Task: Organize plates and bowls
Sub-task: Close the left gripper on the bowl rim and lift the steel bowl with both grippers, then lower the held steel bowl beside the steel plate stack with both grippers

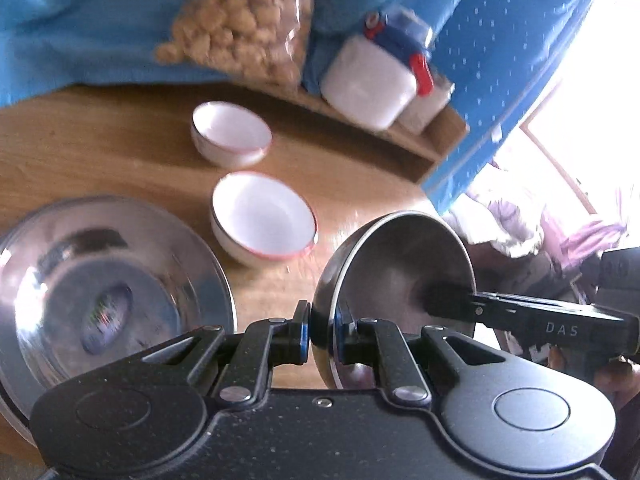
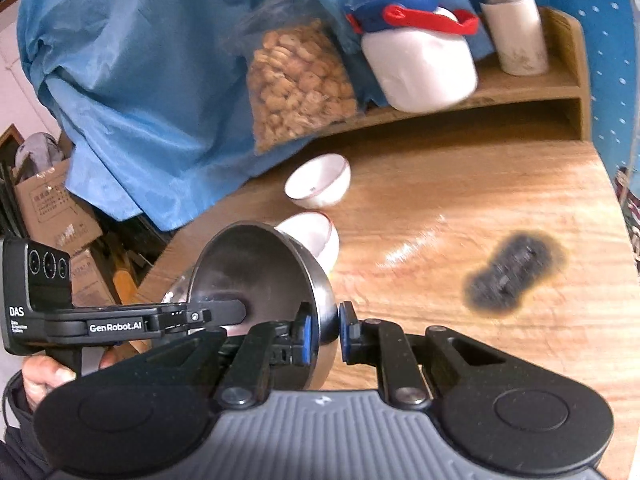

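Both grippers grip one small steel bowl (image 1: 396, 264), tipped on its side above the wooden table (image 1: 120, 132) with its empty inside turned toward the left wrist camera's right. The left gripper (image 1: 323, 330) is nearly closed, its blue-padded fingers pinching the bowl's rim at the near edge. The right gripper (image 2: 325, 334) is likewise nearly closed on the rim, one pad inside the bowl and one outside. In the left wrist view the right gripper's black finger reaches into the bowl from the right; in the right wrist view the left gripper does so from the left, with a hand (image 2: 44, 372) on its handle.

To the left of the held bowl, a large steel plate (image 1: 108, 292) rests on the table, empty, with a label at its centre. Between the two stands a white bowl with a red rim (image 1: 264, 220), empty and upright. Behind it is a second white bowl (image 1: 230, 132), also empty.

On a low wooden shelf (image 2: 532, 84) at the back, a clear bag of beige puffed snacks (image 2: 300, 80) leans against a blue cloth (image 2: 140, 80). Beside it is a white jar with a blue lid and red clasps (image 2: 420, 60), filled with something white, and a white cylindrical flask (image 2: 516, 28), whose contents cannot be told. A dark burn mark (image 2: 512, 272) stains the table on the right.
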The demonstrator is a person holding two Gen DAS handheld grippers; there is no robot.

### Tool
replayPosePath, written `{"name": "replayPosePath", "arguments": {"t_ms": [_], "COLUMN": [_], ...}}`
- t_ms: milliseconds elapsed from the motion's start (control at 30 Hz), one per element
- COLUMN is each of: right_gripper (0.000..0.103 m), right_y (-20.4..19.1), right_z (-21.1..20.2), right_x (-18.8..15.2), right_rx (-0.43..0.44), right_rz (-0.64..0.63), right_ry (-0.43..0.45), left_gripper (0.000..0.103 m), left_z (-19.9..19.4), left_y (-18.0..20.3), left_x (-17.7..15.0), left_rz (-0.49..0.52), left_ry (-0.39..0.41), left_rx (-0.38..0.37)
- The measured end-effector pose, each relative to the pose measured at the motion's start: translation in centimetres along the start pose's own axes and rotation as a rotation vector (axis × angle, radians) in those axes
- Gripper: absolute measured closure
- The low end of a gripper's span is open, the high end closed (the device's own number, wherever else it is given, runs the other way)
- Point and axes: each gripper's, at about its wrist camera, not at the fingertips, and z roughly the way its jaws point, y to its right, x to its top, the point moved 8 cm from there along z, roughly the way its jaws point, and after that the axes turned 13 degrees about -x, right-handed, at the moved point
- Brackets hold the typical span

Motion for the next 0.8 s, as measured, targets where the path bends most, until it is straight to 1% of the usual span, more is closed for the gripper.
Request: {"name": "replayPosePath", "arguments": {"t_ms": [100,300,633,800], "right_gripper": [0.087,0.087,0.087,0.087], "right_y": [0.6,1.3,1.6,1.8], "right_z": [0.0,0.0,1.0,1.4], "right_x": [-1.0,-2.2,-2.5,-2.3], "right_rx": [-0.005,0.000,0.022,0.031], "right_rz": [0.015,0.030,0.047,0.046], "right_ry": [-0.019,-0.045,-0.060,-0.065], "left_gripper": [0.091,0.091,0.091,0.090], "left_z": [0.5,0.9,1.2,1.7], "left_y": [0.1,0.0,-0.3,-0.6], "left_x": [-0.7,-1.6,-1.9,-2.1], "left_rz": [0.005,-0.017,-0.033,-0.043], "left_ry": [-0.027,-0.073,-0.087,-0.115], "left_rx": [0.009,0.011,0.057,0.067]}}
